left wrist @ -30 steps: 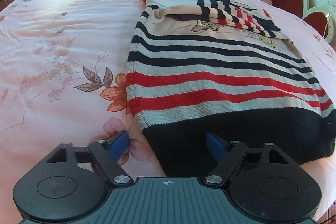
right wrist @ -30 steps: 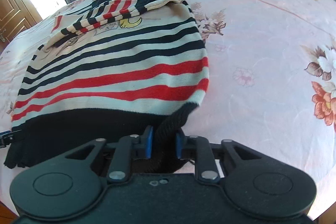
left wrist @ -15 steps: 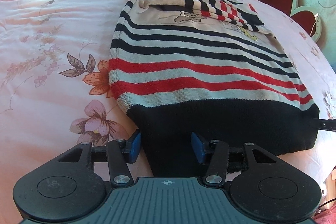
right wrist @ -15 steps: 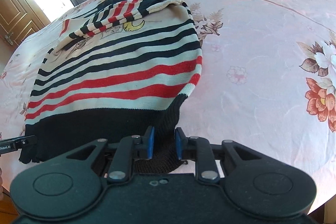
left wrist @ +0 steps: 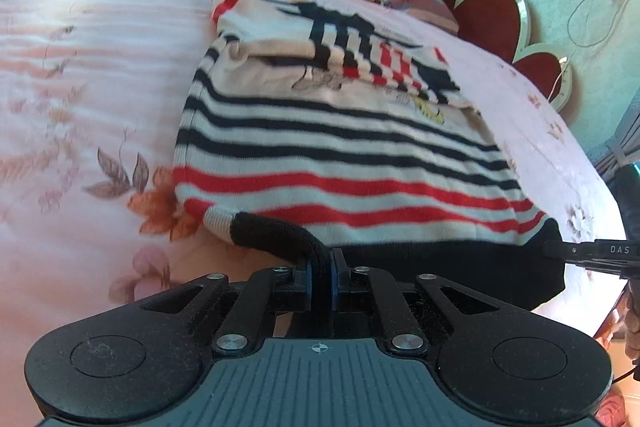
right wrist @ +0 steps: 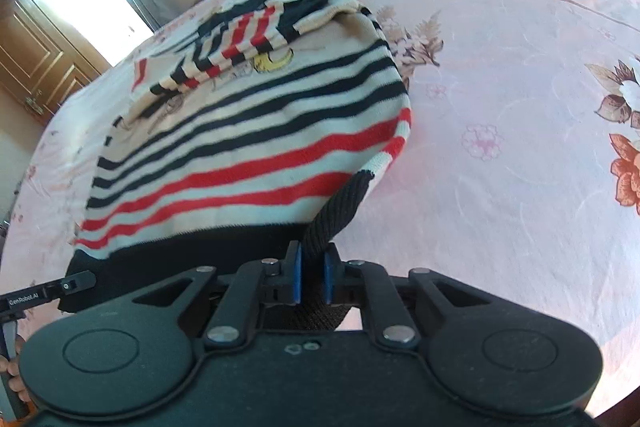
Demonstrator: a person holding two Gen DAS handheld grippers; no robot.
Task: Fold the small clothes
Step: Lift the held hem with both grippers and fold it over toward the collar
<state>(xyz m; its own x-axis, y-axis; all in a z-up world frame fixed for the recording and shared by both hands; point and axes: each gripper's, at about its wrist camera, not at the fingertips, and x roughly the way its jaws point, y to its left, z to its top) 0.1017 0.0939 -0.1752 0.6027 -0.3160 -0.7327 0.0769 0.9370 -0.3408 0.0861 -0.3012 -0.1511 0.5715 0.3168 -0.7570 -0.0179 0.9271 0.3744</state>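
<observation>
Since the earlier frame, the left gripper [left wrist: 322, 281] has just closed its jaws on the black hem of the striped sweater [left wrist: 340, 151], lifting that corner off the floral bedsheet [left wrist: 80, 75]. Right view: the right gripper [right wrist: 312, 277] pinches the hem's opposite corner.

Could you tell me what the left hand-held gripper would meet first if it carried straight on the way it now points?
The left hand-held gripper is already shut on the black hem of the striped sweater. Going straight on, it would probably push into the sweater's red and white stripes on the bed; depth is unclear.
</observation>
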